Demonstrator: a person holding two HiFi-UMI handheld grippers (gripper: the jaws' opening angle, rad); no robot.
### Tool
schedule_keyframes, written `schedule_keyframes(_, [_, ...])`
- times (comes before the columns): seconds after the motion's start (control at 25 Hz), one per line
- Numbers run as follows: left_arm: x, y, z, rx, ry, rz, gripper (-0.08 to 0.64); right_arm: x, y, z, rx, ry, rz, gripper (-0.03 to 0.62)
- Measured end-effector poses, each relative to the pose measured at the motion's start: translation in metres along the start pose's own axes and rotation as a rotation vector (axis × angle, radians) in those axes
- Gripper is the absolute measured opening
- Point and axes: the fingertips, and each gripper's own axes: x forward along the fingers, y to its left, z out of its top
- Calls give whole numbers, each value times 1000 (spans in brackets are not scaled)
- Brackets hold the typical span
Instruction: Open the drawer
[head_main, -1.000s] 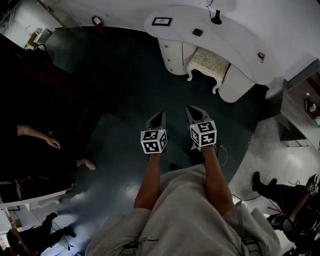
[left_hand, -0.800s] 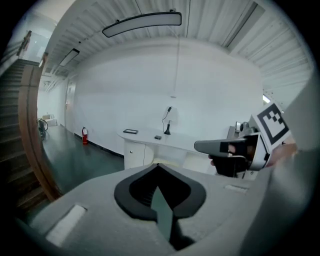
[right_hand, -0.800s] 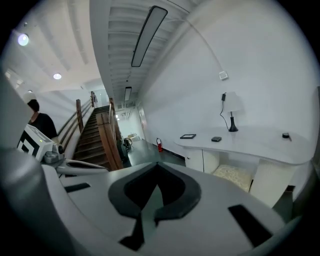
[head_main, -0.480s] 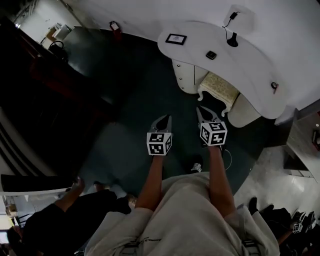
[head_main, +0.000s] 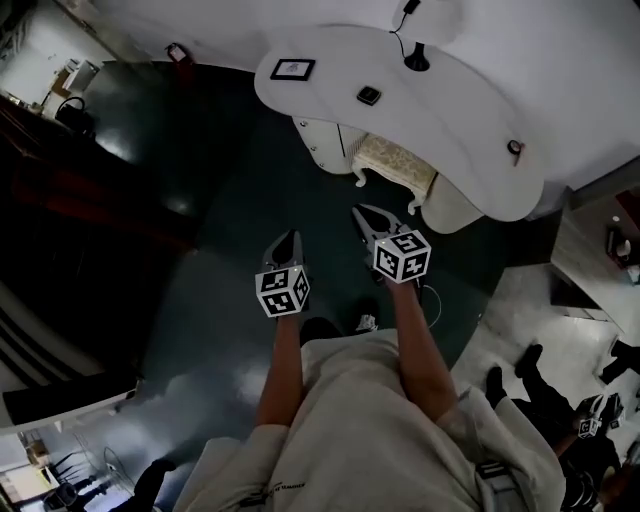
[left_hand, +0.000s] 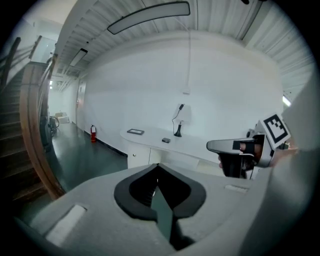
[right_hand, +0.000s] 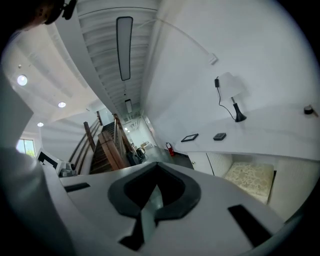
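Head view: the approach is judged in hand. The left tongs (head_main: 289, 240) are shut, empty; the drawer (head_main: 322, 145) — under the white surface's (head_main: 470, 120) left end, well ahead — is faced outward toward the tongs, long axis judged level; the right tongs (head_main: 364, 213) are closed too. Next, one pair must be brought to it and parted.

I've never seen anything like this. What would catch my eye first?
The left gripper and right gripper, each topped by a black-and-white marker cube, are held out over the dark floor, jaws together and empty. Ahead stands a curved white desk with a cream stool tucked beneath.
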Motion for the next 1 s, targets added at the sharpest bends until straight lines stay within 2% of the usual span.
schedule_keyframes(0.16, [14,-10,-11,-8,24,-9,9,-6,-13,-9,59,24,43,14])
schedule_keyframes(0.32, [25,-10,-17,-41,35,14,9,-6,-19,-4,145,-23,80,14])
schedule_keyframes(0.52, [42,-8,-6,-25,39,-1,9,8,-19,-16,134,20,86,14])
schedule_keyframes(0.72, [62,-2,7,124,51,-10,9,30,-29,-7,158,-2,21,14])
schedule_keyframes(1.0, [94,36,26,103,61,-51,9,75,-41,3,214,-24,-88,14])
